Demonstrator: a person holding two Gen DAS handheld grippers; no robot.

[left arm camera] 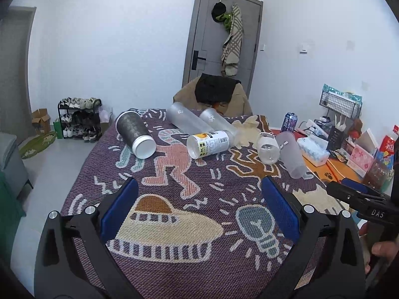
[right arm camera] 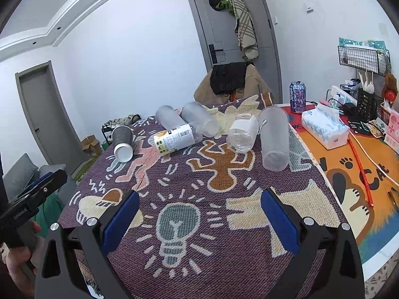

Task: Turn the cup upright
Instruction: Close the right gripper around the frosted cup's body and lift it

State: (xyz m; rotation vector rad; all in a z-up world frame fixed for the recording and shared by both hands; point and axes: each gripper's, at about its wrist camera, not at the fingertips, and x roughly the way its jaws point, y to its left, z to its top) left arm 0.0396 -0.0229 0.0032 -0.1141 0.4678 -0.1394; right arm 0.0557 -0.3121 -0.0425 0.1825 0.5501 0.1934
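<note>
On the patterned blanket (left arm camera: 174, 261), six tipped cups, shoe rack (left arm camera: 79, 118) clear only in left view, both grippers (left arm camera: 199, 206) (right arm camera: 199, 214) spread apart, empty.

White walls (left arm camera: 124, 37) rise beyond the fingers; a grey door (left arm camera: 222, 35) stands straight ahead, a shoe rack (left arm camera: 79, 118) on the pale floor (left arm camera: 62, 157) far left.

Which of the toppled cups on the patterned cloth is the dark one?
The dark grey cup with a white base, lying farthest left; the others are frosted, clear or labelled.
</note>
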